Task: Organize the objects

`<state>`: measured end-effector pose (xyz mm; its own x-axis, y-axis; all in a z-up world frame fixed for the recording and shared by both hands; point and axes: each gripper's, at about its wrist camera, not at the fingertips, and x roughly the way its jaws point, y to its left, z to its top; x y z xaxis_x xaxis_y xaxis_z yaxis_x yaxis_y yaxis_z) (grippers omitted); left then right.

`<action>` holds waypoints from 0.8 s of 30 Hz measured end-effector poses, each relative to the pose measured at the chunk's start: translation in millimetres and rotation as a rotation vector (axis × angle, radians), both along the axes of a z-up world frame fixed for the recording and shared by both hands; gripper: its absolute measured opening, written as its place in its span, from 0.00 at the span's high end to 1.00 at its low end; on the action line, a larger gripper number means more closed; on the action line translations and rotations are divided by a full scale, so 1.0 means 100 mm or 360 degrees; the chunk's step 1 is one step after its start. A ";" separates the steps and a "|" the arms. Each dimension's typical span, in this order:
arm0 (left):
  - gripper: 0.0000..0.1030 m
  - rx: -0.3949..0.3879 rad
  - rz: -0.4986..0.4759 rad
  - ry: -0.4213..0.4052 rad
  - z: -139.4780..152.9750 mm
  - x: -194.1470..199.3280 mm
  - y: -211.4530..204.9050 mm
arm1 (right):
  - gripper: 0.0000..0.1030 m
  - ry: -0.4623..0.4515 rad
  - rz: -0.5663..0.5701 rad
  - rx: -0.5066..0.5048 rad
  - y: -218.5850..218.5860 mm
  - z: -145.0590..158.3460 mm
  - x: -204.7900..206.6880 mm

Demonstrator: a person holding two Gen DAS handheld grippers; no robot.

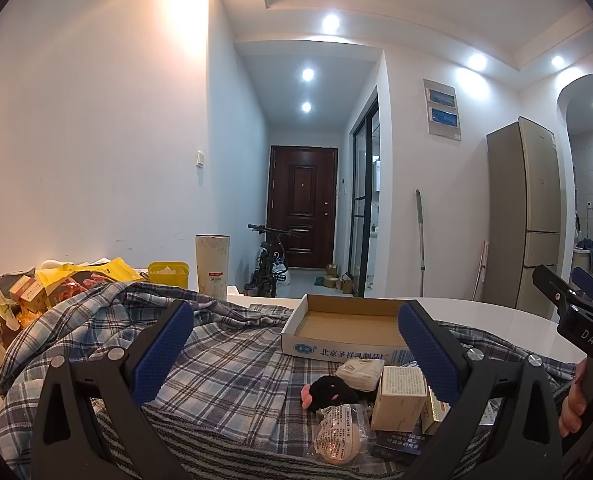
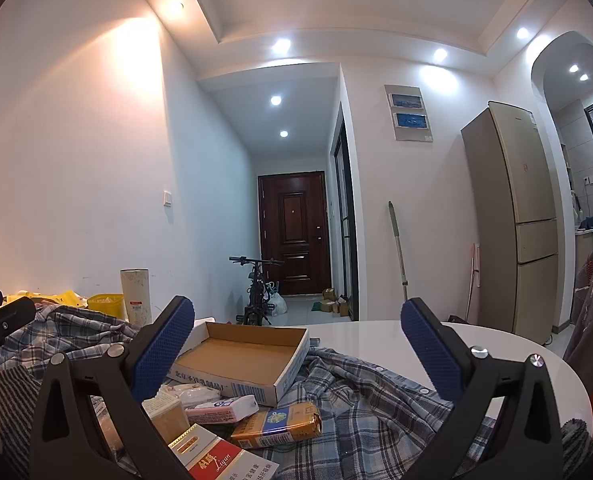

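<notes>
Cardboard tray (image 1: pixel 346 326) sits dead ahead on the plaid-covered counter (image 2: pixel 476 332), small packs (image 2: pixel 276 426) heaped just in front. Both my left hand-held gripper (image 1: pixel 296 354) and right hand-held gripper (image 2: pixel 298 350) are spread wide, empty; right looks nearer.

Blue-grey plaid shirt (image 1: pixel 224 364), brown-lined white box (image 1: pixel 344 326), gold packet (image 2: pixel 276 426), yellow tub (image 1: pixel 167 274)

We look level from each tool, low and close over the cluttered worktop (image 1: pixel 496 312), facing the far door (image 1: pixel 301 204). The left view sits left of the right one; both share the cardboard tray (image 1: pixel 348 322) and fridge (image 2: pixel 512 216).
</notes>
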<state>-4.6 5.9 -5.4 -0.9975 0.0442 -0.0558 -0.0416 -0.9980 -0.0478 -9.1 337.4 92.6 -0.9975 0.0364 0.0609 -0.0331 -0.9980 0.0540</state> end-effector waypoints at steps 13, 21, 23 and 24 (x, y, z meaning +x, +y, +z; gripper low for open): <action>0.00 0.0003 0.0000 -0.0006 0.00 0.00 0.00 | 0.00 0.0000 0.0002 0.0004 0.01 0.01 0.00; 0.00 0.0004 -0.0001 -0.0009 0.00 0.00 -0.01 | 0.00 -0.0006 0.0005 0.0010 0.02 0.01 0.01; 0.00 0.0005 -0.0001 -0.0008 0.00 0.01 0.00 | 0.00 -0.0008 0.0005 0.0011 0.02 0.00 0.01; 0.00 0.0005 -0.0001 -0.0008 0.00 0.00 0.00 | 0.00 -0.0008 0.0006 0.0012 0.02 0.01 0.01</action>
<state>-4.2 5.4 -5.4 -0.9971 0.0448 -0.0609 -0.0417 -0.9978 -0.0514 -8.2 339.7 93.3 -0.9979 0.0321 0.0562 -0.0295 -0.9985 0.0465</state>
